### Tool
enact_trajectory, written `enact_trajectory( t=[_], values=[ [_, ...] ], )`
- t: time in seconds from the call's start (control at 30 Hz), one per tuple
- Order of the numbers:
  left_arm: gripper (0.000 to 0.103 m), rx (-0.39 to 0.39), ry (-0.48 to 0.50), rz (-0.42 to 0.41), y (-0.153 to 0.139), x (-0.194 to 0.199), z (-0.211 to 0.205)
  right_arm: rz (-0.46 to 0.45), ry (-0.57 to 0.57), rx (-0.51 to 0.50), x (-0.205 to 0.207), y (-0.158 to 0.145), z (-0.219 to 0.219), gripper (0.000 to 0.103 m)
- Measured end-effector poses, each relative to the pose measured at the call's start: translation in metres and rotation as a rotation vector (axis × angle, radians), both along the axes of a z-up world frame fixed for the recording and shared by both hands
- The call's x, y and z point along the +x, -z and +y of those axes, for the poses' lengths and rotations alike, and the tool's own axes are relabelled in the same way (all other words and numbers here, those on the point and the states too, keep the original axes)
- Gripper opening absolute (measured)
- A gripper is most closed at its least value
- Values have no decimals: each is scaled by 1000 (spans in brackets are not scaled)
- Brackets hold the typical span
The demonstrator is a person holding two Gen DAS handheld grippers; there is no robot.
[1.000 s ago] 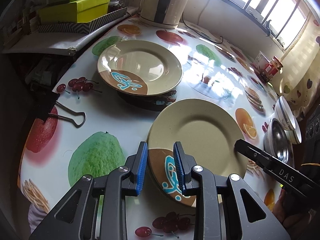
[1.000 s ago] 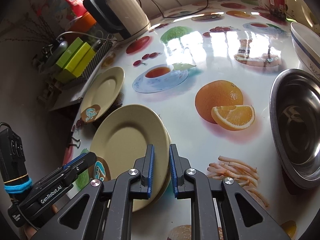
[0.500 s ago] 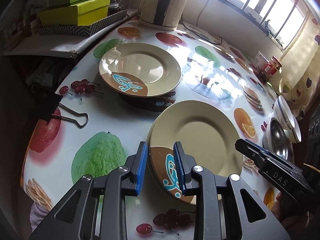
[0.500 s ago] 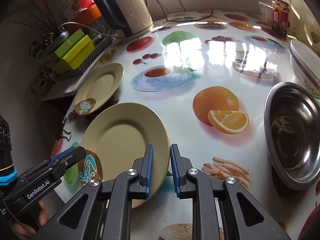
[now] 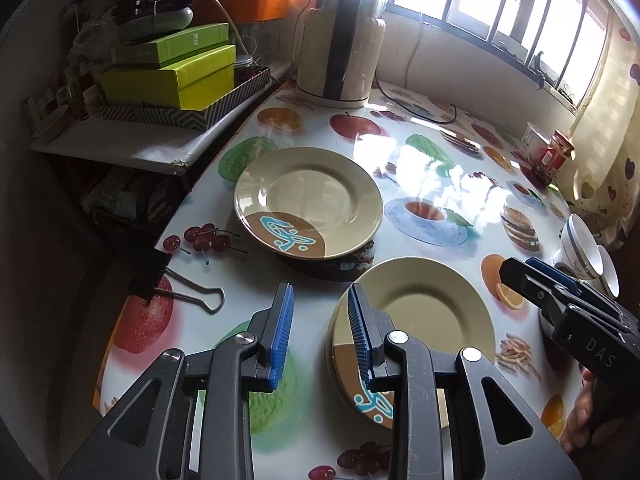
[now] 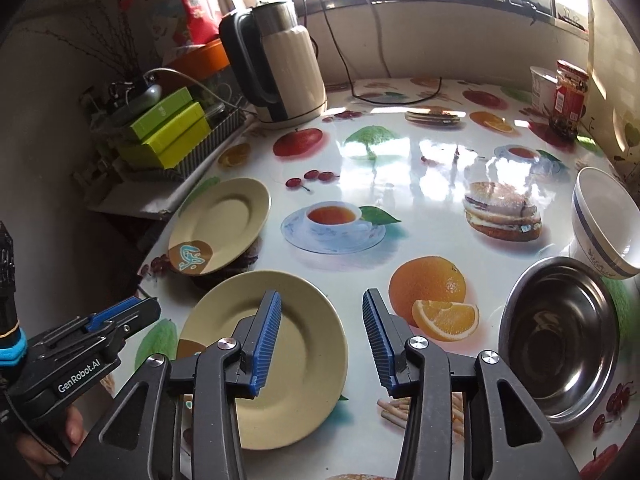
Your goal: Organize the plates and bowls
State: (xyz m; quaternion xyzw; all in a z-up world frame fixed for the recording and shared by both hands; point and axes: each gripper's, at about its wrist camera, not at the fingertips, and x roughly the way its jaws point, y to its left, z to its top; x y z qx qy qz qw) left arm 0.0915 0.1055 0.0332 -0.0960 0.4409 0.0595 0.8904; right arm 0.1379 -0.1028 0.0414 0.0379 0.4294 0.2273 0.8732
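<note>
with both the left gripper (image 5: 320,332) and right gripper (image 6: 320,340) just released, lift straight off the near plate (image 6: 276,344) on the bench (image 6: 400,184).

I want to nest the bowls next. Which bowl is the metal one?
The steel bowl, shiny grey, nearest the right gripper on its right. The bowl behind it is white with a blue band.

Fruit-print table (image 6: 400,168), two plates (image 6: 280,356), steel bowl (image 6: 560,344), white bowl (image 6: 604,220), kettle (image 6: 288,64), binder clip (image 5: 176,284)
</note>
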Motion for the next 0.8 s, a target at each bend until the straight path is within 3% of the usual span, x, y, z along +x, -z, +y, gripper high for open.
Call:
enact_trajectory(
  t=[0.1,0.33,0.4,0.53,0.8],
  values=[
    [34,6,2,-12,-3,4,6,-34,-37,11,4,-8,8,51],
    [38,50,-3,-64,-7,15,20,-65,-65,24,27,-22,20,54],
    [38,59,-8,-66,-7,22,24,-51,-68,48,35,-23,20,62],
    [38,34,-20,-61,-5,34,36,-2,-77,85,57,-20,23,64],
    [38,-46,-47,-30,7,64,63,34,-140,-5,100,0,49,64]
  ],
)
